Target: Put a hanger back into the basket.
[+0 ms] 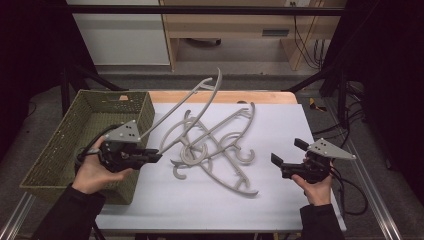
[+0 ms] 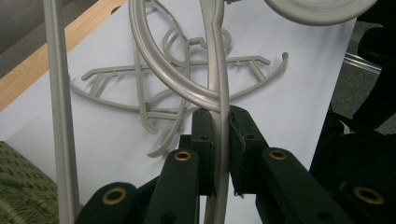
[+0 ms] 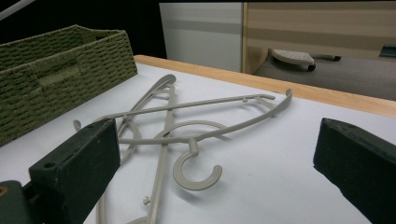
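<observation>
Your left gripper (image 1: 156,157) pinches a grey hanger (image 1: 192,107) between its pads; in the left gripper view the curved bar runs straight through the pressed jaws, gripped near one end of the arm. From that grip the hanger slants up and away over the table, lifted clear of the sheet, its far end tilted toward the back edge. The gripper sits just beside the basket's (image 1: 50,155) right wall, above the near left part of the white sheet (image 1: 200,205). The basket is woven, olive-green, open on top, standing at the table's left end; what you can see of its inside holds no hanger, though your hand hides the near corner. On the sheet, past the gripper, lies a pile of hangers (image 1: 220,150), crossed and overlapping, hooks curling toward you. Your right gripper (image 1: 285,152) is held low at the right side of the sheet, well apart from the pile, its jaws spread wide with nothing between them. The table's wooden edge (image 1: 225,96) shows behind the sheet.
</observation>
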Demonstrator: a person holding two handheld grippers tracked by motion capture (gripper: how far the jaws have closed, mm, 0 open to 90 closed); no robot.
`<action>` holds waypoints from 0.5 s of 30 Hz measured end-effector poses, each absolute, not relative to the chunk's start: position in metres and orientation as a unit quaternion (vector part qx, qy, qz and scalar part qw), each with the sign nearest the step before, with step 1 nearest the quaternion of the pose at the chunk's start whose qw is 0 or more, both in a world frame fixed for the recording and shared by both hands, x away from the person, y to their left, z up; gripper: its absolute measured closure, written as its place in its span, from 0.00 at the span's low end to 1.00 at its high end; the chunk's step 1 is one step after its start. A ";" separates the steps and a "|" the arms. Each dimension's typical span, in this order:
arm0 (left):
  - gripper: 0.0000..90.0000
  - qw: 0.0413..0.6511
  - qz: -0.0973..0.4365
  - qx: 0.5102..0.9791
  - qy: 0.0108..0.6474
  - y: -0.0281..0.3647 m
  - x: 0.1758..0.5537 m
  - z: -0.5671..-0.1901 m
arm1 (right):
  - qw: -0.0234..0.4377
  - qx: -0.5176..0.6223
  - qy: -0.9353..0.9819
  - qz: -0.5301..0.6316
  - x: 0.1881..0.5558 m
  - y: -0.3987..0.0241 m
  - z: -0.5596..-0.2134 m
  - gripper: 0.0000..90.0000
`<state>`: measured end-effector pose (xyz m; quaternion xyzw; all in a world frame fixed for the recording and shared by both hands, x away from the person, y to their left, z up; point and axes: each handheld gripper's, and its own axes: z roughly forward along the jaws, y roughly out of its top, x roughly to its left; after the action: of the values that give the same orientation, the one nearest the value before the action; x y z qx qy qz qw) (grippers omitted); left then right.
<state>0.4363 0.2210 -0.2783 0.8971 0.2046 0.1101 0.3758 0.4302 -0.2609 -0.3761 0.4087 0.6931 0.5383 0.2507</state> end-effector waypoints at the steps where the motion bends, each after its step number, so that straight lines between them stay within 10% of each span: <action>1: 0.91 0.372 0.114 0.898 0.204 0.227 0.442 -0.277 | 0.251 0.409 0.695 0.536 0.431 -0.260 -0.377 0.01; 15: 0.90 0.357 0.110 0.897 0.235 0.279 0.468 -0.277 | 0.251 0.409 0.694 0.536 0.431 -0.260 -0.377 0.01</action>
<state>0.4684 0.2785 -0.2774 0.8974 0.2351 0.1100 0.3568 0.4306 -0.2602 -0.3766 0.4090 0.6944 0.5362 0.2512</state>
